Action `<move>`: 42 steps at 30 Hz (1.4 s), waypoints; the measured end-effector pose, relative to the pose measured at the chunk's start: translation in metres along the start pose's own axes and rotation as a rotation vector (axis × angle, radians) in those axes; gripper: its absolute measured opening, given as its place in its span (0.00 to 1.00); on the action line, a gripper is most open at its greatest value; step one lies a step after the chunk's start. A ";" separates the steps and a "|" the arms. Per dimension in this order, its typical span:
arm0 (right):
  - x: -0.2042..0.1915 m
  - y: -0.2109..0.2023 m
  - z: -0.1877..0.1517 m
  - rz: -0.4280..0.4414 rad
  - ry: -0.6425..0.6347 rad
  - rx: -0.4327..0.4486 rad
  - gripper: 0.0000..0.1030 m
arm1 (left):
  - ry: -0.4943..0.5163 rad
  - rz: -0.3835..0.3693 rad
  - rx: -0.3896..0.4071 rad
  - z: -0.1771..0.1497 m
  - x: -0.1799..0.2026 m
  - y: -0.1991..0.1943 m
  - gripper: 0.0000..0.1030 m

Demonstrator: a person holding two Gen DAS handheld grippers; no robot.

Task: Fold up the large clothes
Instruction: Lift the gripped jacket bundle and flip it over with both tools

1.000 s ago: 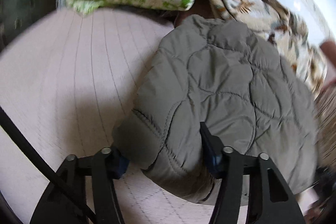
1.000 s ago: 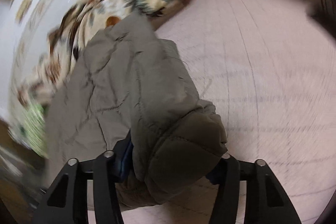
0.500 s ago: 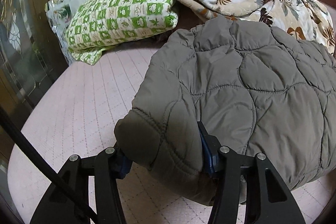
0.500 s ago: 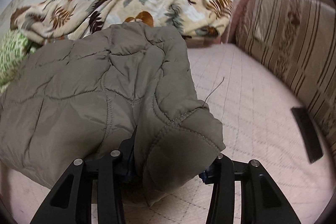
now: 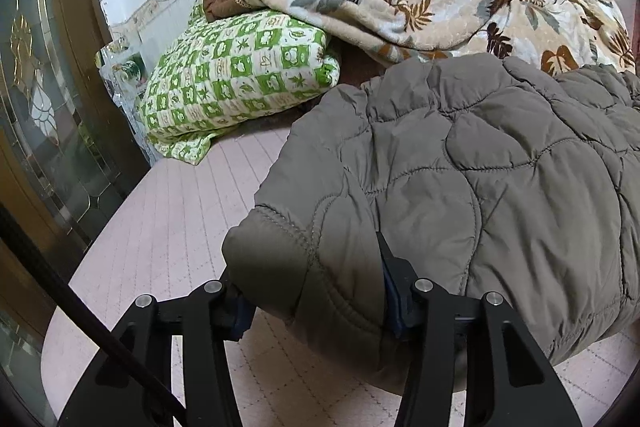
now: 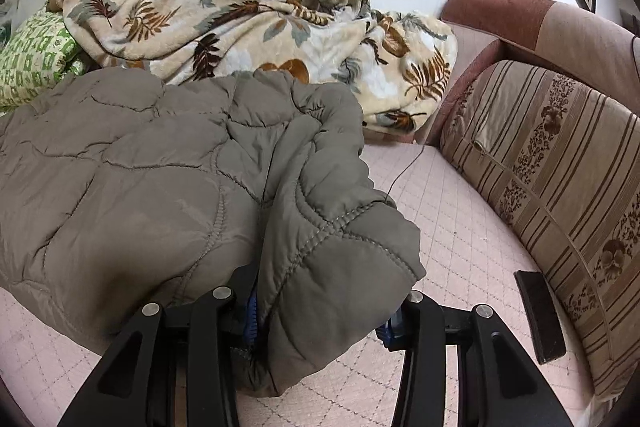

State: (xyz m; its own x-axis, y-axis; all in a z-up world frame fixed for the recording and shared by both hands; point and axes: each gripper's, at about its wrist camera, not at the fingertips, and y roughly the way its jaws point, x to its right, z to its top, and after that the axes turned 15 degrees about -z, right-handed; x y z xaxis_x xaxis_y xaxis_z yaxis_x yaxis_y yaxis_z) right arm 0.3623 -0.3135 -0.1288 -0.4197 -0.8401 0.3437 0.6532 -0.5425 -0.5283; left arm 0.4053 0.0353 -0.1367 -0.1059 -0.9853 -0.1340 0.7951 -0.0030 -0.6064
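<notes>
A grey-brown quilted jacket (image 5: 480,167) lies bunched on the pink quilted mattress (image 5: 172,219). My left gripper (image 5: 314,299) has the jacket's near left corner between its pads, and its jaws are closing on the thick padded fabric. In the right wrist view the same jacket (image 6: 140,167) spreads to the left. My right gripper (image 6: 320,319) clamps the near right corner, a stitched fold that bulges over the fingers. Both held corners sit raised off the mattress (image 6: 460,227).
A green checked pillow (image 5: 236,75) and a leaf-patterned blanket (image 5: 440,11) lie behind the jacket by the wall. A glass door (image 5: 40,107) stands at the left. On the right are a striped sofa cushion (image 6: 540,167) and a dark flat object (image 6: 538,315).
Both views have rolled from tilted to level and risen a little. The jacket corners came up with the grippers, and the jaws have squeezed tighter on the fabric.
</notes>
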 end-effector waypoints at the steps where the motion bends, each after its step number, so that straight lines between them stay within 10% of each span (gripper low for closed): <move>1: 0.000 -0.001 0.000 -0.001 0.001 0.003 0.45 | 0.000 0.000 0.005 0.001 0.000 -0.002 0.48; 20: 0.025 -0.054 0.001 0.003 -0.004 0.111 0.43 | 0.017 -0.017 0.086 0.003 -0.002 -0.067 0.48; 34: 0.060 -0.123 -0.054 0.026 -0.018 0.140 0.43 | -0.023 -0.055 0.078 -0.063 -0.007 -0.149 0.48; 42: 0.082 -0.103 -0.088 0.116 0.007 -0.039 0.44 | -0.032 -0.085 -0.062 -0.109 -0.008 -0.146 0.56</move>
State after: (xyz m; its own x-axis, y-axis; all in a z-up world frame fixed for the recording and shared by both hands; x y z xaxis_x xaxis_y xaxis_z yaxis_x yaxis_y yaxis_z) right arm 0.2049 -0.3270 -0.1144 -0.3471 -0.8971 0.2733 0.6724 -0.4412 -0.5943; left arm 0.2248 0.0620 -0.1330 -0.1515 -0.9869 -0.0551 0.7457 -0.0775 -0.6618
